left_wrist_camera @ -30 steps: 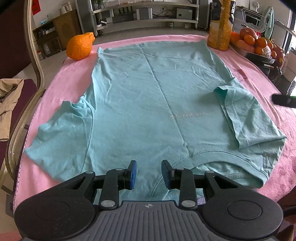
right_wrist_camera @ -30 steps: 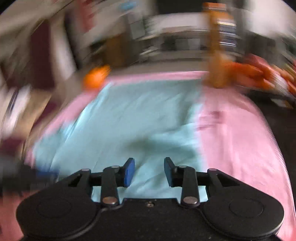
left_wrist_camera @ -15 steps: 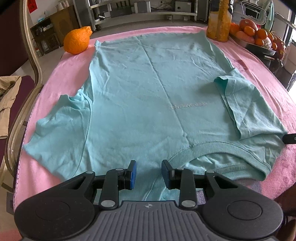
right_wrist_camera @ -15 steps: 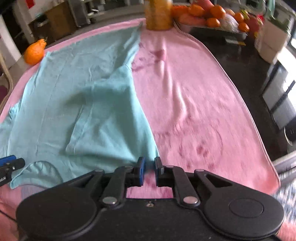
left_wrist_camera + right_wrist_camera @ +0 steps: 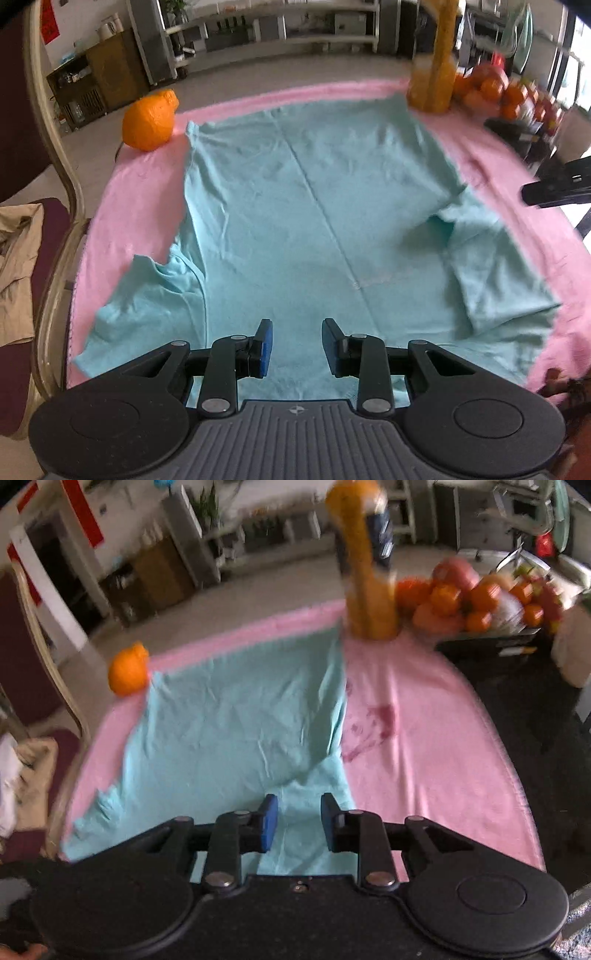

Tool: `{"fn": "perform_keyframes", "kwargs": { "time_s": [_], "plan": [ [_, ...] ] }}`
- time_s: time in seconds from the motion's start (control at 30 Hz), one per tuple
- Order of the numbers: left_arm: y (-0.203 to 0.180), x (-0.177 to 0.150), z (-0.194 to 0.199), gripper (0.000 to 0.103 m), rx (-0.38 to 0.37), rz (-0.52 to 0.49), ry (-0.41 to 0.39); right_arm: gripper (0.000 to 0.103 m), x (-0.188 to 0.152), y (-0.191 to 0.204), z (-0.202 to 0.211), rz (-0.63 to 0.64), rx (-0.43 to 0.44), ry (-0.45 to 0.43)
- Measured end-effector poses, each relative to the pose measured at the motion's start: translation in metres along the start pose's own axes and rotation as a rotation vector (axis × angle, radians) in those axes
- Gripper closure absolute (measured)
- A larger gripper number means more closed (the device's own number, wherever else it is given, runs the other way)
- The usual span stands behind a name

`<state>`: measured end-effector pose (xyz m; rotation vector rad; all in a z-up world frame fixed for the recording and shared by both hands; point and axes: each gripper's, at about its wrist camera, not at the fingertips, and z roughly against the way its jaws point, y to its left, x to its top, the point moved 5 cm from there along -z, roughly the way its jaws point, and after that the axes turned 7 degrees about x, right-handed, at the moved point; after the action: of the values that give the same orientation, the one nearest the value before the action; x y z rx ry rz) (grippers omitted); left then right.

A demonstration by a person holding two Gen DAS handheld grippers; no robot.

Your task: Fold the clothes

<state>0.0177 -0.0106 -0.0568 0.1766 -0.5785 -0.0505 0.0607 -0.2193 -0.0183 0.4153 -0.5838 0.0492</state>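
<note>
A teal cotton T-shirt (image 5: 295,206) lies spread flat on a table covered by a pink terry cloth (image 5: 136,192), soft creases running down its length; faint pale lettering shows on the chest, blurred. One short sleeve (image 5: 491,266) is folded inward over the body, the other (image 5: 147,295) lies outward. The left claw (image 5: 295,345), blue-padded, hovers with jaws apart over the shirt's near edge. The right claw (image 5: 295,819) likewise stands apart, empty, above the folded sleeve. A knobbly orange (image 5: 149,120) sits beside the far hem corner.
</note>
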Motion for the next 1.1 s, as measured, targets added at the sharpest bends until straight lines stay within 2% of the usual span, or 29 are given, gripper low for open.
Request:
{"fn": "perform_keyframes", "kwargs": {
  "time_s": [0.07,0.17,0.23,0.33,0.5,0.57,0.63,0.7,0.8,0.87,0.97,1.1],
  "plan": [
    [0.000,-0.003,-0.013,0.072,0.009,0.007,0.029,0.090,-0.001,-0.013,-0.039,-0.027,0.013,0.051],
    [0.003,-0.011,-0.027,0.072,0.021,0.035,0.068,0.090,0.000,-0.033,-0.074,-0.112,-0.013,0.028],
    [0.005,-0.014,-0.030,0.071,0.023,0.047,0.077,0.090,0.004,-0.042,-0.088,-0.142,-0.036,0.049],
    [0.005,-0.016,-0.033,0.071,0.024,0.056,0.088,0.090,0.012,-0.043,-0.107,-0.108,-0.070,0.073],
    [0.001,-0.016,-0.038,0.071,0.033,0.046,0.092,0.088,0.023,-0.031,-0.126,0.034,-0.090,0.003],
    [0.001,-0.016,-0.038,0.071,0.047,0.041,0.087,0.087,0.025,-0.027,-0.123,0.052,-0.077,-0.011],
    [0.000,-0.016,-0.034,0.071,0.064,0.031,0.069,0.085,0.028,-0.027,-0.107,0.019,-0.064,-0.060],
    [0.000,-0.016,-0.032,0.071,0.072,0.021,0.057,0.079,0.028,-0.032,-0.090,-0.036,-0.052,-0.079],
    [-0.003,-0.018,-0.031,0.071,0.067,0.014,0.057,0.076,0.008,-0.041,-0.065,-0.118,-0.044,-0.013],
    [-0.005,-0.021,-0.031,0.071,0.057,0.012,0.061,0.076,-0.010,-0.042,-0.058,-0.148,0.000,0.044],
    [-0.009,-0.025,-0.033,0.071,0.041,0.008,0.068,0.078,-0.042,-0.036,-0.053,-0.151,0.053,0.115],
    [-0.010,-0.033,-0.033,0.071,0.047,0.004,0.058,0.079,-0.065,-0.021,-0.056,-0.103,0.070,0.163]
  ]
}}
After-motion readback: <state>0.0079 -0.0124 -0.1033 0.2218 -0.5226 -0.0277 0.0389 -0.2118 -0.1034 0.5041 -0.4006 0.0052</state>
